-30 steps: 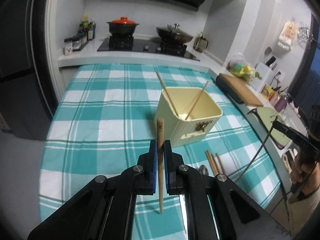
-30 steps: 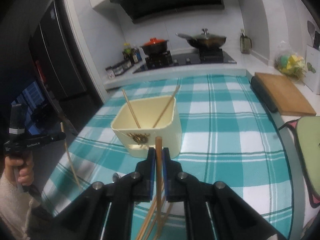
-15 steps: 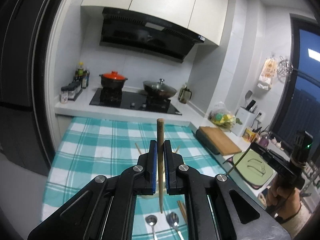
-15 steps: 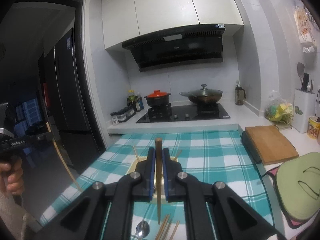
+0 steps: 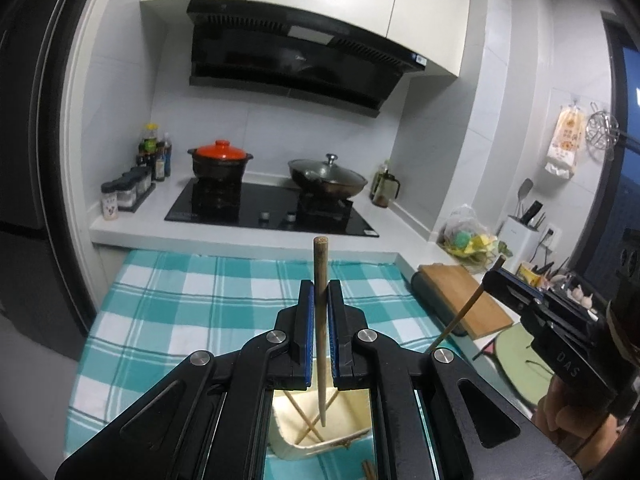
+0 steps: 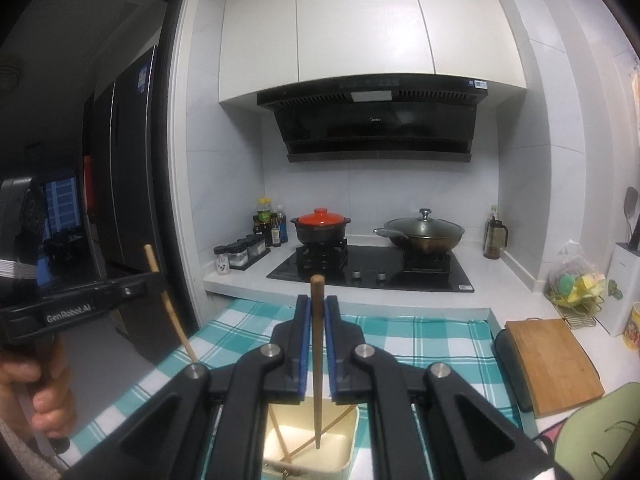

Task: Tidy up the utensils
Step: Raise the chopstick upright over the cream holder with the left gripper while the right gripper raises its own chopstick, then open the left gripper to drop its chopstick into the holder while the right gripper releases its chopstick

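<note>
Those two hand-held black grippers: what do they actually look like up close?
Each gripper, left and right, is matte black plastic with angular linkage arms, silver round pivot bolts and blue pads lining its two narrow fingers. Pale lettering is printed on the sides of both bodies. A light knitted sleeve cuff shows at the left wrist.

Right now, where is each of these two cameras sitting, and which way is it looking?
Left wrist view: sits on the left gripper, facing the stove; its jaws clamp a chopstick over the cream box; the other gripper shows at right.
Right wrist view: sits on the right gripper, also facing the stove; it clamps a darker chopstick; the other gripper and a hand show at left.
Shared: stove, red-lidded pot, checked cloth, box.
</note>
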Motion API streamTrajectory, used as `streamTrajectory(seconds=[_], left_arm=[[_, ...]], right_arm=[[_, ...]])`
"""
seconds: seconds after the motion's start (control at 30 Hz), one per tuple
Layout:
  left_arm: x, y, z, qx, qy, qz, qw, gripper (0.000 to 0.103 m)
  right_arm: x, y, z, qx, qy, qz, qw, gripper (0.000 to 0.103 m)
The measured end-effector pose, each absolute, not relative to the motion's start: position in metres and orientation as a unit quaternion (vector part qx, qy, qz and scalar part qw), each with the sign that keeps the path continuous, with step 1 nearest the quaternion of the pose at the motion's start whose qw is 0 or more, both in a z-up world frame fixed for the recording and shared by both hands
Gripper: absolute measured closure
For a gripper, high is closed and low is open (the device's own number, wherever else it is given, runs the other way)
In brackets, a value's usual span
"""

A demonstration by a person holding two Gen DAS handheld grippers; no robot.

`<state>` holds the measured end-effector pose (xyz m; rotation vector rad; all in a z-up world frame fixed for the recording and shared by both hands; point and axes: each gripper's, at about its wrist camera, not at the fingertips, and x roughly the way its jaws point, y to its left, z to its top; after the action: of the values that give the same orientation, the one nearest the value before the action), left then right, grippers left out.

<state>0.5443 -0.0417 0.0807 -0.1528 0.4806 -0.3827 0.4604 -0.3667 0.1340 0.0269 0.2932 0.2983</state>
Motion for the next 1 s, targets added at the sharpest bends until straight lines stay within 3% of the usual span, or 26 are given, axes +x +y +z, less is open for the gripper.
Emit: streamTrajectory(seconds=[0.43,0.73,0.8,0.93,1.0], left_arm=[[0.613,-0.076,-0.012,-0.04,0.356,-0.166,0.919,0.099],[0.621,-0.088,-0.03,-0.017,0.383,-0.166,0.908,0.097],[0.616,-0.083,-0.024,-0.021,0.377,-0.171,0.91,0.089],[0.586,-0.065,-0.008,-0.013,0.361,-0.174,0.916,0.046],[0.559,-0.055,-0.002,0.01,0.349,-0.184,0.919,0.037]], right_arm=[[0.55,-0.351,0.037,0.039,0.297,0.166,0.939,0.096],[0.575,-0.348,0.004,0.078,0.35,0.18,0.916,0.095],[0.576,-0.349,0.004,0.091,0.351,0.179,0.914,0.095],[0.568,-0.35,0.011,0.089,0.35,0.18,0.915,0.095],[0.554,-0.355,0.018,0.076,0.346,0.177,0.918,0.091]])
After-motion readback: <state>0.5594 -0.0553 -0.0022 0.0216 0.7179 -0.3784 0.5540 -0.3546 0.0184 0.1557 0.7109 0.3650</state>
